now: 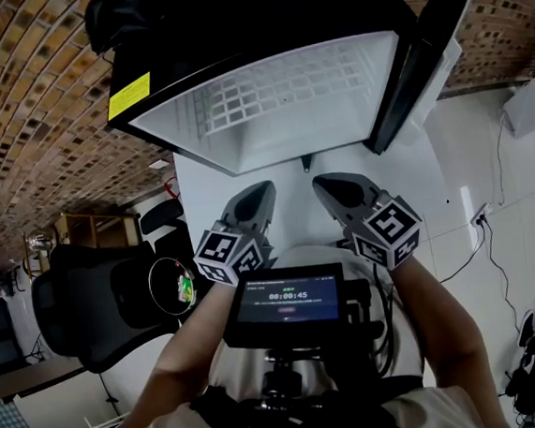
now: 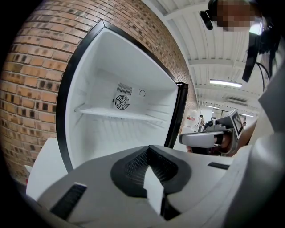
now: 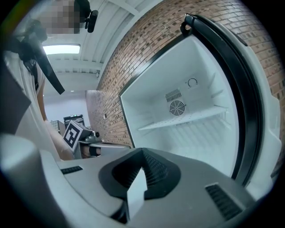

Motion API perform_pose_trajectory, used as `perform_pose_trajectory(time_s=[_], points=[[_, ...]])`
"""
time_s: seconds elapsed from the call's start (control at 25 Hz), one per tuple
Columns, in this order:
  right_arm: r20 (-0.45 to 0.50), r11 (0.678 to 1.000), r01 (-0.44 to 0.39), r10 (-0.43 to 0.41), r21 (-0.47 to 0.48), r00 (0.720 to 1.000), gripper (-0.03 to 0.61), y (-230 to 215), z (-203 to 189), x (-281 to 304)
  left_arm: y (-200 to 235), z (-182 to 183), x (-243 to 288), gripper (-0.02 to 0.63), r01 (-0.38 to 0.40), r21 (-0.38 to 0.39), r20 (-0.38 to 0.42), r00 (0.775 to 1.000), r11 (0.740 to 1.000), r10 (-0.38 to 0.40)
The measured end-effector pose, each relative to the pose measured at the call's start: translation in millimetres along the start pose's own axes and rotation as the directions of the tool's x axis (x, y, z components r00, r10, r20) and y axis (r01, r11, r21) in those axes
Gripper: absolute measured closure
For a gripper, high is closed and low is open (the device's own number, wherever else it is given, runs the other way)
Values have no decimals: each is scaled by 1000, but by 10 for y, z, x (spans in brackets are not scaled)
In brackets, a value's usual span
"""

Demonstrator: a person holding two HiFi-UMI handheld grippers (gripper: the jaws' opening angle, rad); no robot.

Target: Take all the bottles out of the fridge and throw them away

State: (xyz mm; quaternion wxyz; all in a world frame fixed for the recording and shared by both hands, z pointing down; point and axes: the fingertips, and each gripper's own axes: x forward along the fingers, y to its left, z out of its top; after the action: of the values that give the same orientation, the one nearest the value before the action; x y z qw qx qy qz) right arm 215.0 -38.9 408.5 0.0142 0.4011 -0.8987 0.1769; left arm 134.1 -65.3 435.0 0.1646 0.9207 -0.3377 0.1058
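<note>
Head view, from the left: a brick wall (image 1: 31, 109), then a black office chair (image 1: 88, 306) with a round bin (image 1: 153, 283) just beside it. The bin holds something green and red, too small to tell.

The left gripper (image 1: 262, 193) is held low, near the person's chest, with its marker cube (image 1: 226, 253) facing up. A small screen (image 1: 288, 298) sits between the 2 forearms. The right gripper (image 1: 327, 187) is just beside the left one, their tips apart, and both tips point toward the fridge (image 1: 242, 150). The fridge stands open ahead of them, showing a white interior and 1 wire shelf (image 1: 275, 95). Its black door (image 1: 421, 52) is swung out on the right.

Left gripper view: the 2 jaws are pressed together with nothing between them and touch nothing else. Past them is the fridge cavity, with the shelf running across it and a round fan grille (image 2: 122, 102) on the back wall above the shelf. The right gripper shows to the right of the black door frame, in the person's hand (image 2: 227, 141).

Right gripper view: the left gripper and its marker cube show at the left, in front of the brick wall. The right gripper's own 2 jaws meet in the middle, closed on nothing and clear of the fridge. The fridge fills the right side, with its shelf level and the fan grille above it.
</note>
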Motion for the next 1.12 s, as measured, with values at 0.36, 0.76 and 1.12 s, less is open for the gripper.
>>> perform_pose_trajectory(time_s=[0.36,0.76,1.12], points=[[22,993,-24,27,-115,999,574,150,145,-56,3,26,3,609,4,3,3,1000,1000,-4],[77,995,-2,10,-99,997,574,91,190,-23,4,5,7,609,14,18,-10,1000,1000,-14],[56,996,-18,24,-91,998,574,133,183,8,20,5,-8,609,13,19,-13,1000,1000,-12]])
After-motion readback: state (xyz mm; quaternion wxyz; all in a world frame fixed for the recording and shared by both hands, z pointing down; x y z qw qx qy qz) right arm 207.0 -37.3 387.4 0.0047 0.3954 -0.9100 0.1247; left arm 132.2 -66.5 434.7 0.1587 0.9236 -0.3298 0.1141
